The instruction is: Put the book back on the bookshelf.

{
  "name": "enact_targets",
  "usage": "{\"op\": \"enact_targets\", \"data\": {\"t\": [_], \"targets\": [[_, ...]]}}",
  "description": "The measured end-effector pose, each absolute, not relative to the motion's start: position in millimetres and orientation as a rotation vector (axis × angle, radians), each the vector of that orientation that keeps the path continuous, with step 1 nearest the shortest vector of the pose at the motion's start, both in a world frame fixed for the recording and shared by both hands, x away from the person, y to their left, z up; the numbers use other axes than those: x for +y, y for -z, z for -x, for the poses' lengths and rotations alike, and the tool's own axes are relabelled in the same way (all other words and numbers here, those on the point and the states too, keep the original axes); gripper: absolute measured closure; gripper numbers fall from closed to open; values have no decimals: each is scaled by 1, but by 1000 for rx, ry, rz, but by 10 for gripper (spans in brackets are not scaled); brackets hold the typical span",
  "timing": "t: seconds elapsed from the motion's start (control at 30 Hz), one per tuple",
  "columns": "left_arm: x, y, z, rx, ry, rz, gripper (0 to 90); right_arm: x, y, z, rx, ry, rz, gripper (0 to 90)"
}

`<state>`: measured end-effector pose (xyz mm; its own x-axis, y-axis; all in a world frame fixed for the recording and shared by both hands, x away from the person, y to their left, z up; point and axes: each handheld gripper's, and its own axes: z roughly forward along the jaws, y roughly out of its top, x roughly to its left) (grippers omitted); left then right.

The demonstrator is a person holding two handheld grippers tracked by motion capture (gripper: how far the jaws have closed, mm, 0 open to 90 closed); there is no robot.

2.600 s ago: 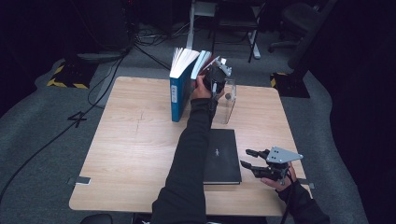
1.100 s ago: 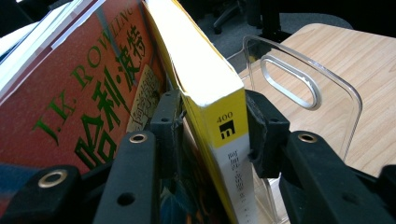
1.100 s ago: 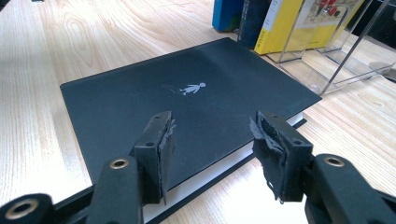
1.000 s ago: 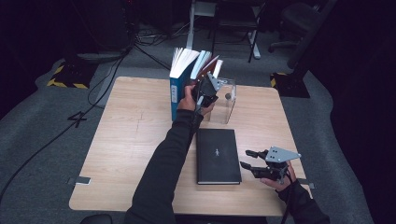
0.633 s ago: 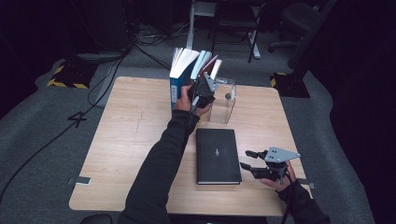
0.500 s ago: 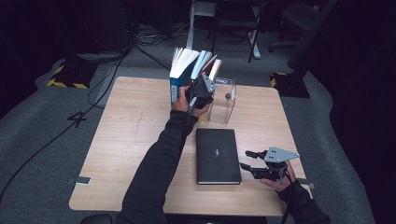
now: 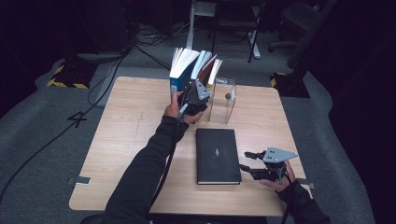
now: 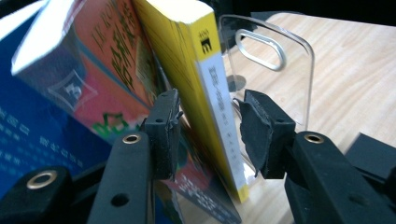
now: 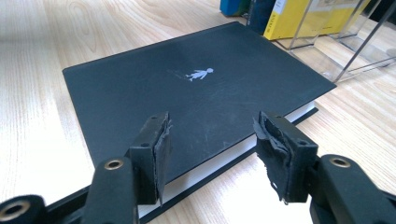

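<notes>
Straddling the yellow book [image 8: 212,100] with left gripper [image 8: 208,123] jaws apart and just opening wider, pads clear of both covers; spine upright dead ahead between them. Idling beside the black book [image 9: 187,88]: right gripper [image 9: 210,149], also parted, empty.

The support surface was a light wooden table [image 7: 126,140] standing on grey carpeted floor [image 7: 42,140]. A black hardcover book [image 7: 217,155] lay flat on the near half of the table, cover up, showing a small white figure on the cover in the right gripper view. On the far half stood a clear acrylic bookend [image 7: 223,95], with a row of books [image 7: 194,65] beside it on its left: a blue book [image 8: 28,130], an orange book [image 8: 100,65] and a yellow book [image 8: 205,79], the last two leaning.
</notes>
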<state>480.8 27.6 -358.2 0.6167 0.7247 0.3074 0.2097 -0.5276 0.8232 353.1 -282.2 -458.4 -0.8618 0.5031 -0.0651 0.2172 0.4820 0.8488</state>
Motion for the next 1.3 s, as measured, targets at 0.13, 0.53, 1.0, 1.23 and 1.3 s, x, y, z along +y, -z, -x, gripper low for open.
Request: {"op": "enact_targets", "data": {"t": [0.13,0.53,1.0,1.23,1.3], "targets": [[33,362,-473,709,-813,-2069,578,-283,459,-353,2430,-1323,-610,453],[51,386,-441,645,-756,-2139,542,-286,460,-355,2449,-1286,-634,421],[81,437,-392,626,-558,-2225,480,-297,466,-356,2470,-1215,-713,375],[92,459,-374,623,-487,-2273,428,-300,473,-356,2505,-1173,-732,361],[95,464,-368,627,-460,-2275,413,-301,476,-356,2515,-1148,-734,358]]}}
